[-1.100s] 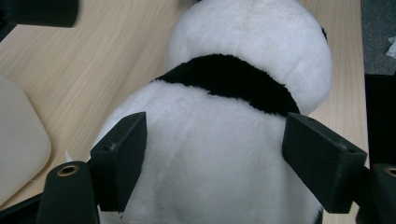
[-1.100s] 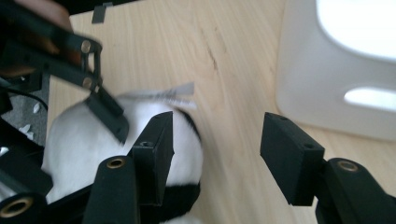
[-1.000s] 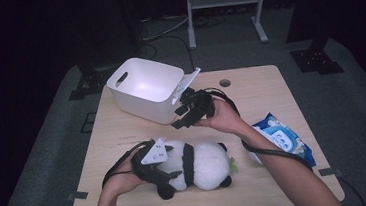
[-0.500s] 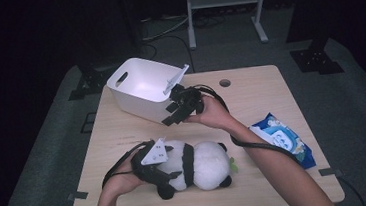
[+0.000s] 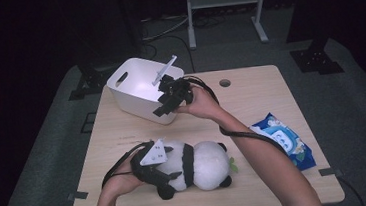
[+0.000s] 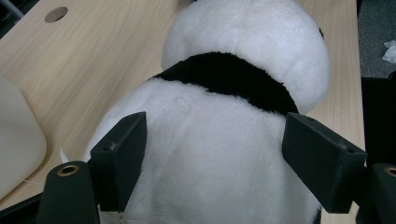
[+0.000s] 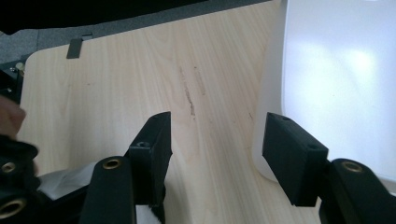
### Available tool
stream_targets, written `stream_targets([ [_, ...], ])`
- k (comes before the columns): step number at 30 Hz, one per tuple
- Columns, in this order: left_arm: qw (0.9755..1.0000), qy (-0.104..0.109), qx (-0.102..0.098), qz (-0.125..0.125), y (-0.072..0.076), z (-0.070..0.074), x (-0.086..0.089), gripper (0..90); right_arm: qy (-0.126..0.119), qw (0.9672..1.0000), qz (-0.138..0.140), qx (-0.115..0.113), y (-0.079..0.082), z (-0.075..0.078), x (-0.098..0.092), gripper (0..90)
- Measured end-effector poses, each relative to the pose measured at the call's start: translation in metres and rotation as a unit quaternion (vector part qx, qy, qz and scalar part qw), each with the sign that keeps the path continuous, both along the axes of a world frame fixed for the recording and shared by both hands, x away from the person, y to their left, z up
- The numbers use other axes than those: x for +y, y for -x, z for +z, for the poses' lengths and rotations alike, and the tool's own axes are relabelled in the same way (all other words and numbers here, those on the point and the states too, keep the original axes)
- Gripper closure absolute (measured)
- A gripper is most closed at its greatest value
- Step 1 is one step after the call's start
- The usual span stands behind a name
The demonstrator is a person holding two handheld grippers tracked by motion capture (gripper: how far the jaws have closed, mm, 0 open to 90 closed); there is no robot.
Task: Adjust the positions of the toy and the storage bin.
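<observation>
Left claw (image 5: 170,177): clamped around the plush panda (image 6: 224,140). Right claw (image 5: 164,107): jaws apart, empty, straddling the white bin (image 5: 134,89) wall.

We see two black grippers, the left gripper (image 5: 170,177) and the right gripper (image 5: 161,109), each topped by a pale grey three-cornered plate and trailing a looping black cable. Their blocky black jaws carry small screw holes and brass-ringed pivots. Both forearms are bare of sleeves.

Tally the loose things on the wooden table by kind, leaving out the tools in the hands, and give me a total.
Black-and-white plush panda toy: 1
White plastic bin with cut-out handle: 1
Blue soft wipes packet: 1
Total: 3
</observation>
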State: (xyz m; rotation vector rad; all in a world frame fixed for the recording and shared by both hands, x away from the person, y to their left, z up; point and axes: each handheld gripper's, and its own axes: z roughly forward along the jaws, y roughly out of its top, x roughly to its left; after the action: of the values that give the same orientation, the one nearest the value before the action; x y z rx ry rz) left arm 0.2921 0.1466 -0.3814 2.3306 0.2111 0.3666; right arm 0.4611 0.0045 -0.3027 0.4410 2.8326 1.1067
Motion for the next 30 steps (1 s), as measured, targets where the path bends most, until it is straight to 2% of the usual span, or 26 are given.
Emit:
stream_targets([
  [13,1.0,0.007,0.005,0.003,0.0,-0.001,0.0,22.2,0.018,0.9996,-0.011,-0.019,-0.014,0.0,0.014,39.7],
  [19,1.0,0.003,0.004,0.0,-0.001,-0.001,0.001,22.2,0.024,0.9995,-0.012,-0.017,-0.018,-0.002,0.018,40.8],
  [30,0.9999,0.01,0.008,0.001,-0.001,-0.002,0.001,22.2,0.042,0.9987,-0.027,-0.016,-0.026,-0.014,0.022,47.8],
])
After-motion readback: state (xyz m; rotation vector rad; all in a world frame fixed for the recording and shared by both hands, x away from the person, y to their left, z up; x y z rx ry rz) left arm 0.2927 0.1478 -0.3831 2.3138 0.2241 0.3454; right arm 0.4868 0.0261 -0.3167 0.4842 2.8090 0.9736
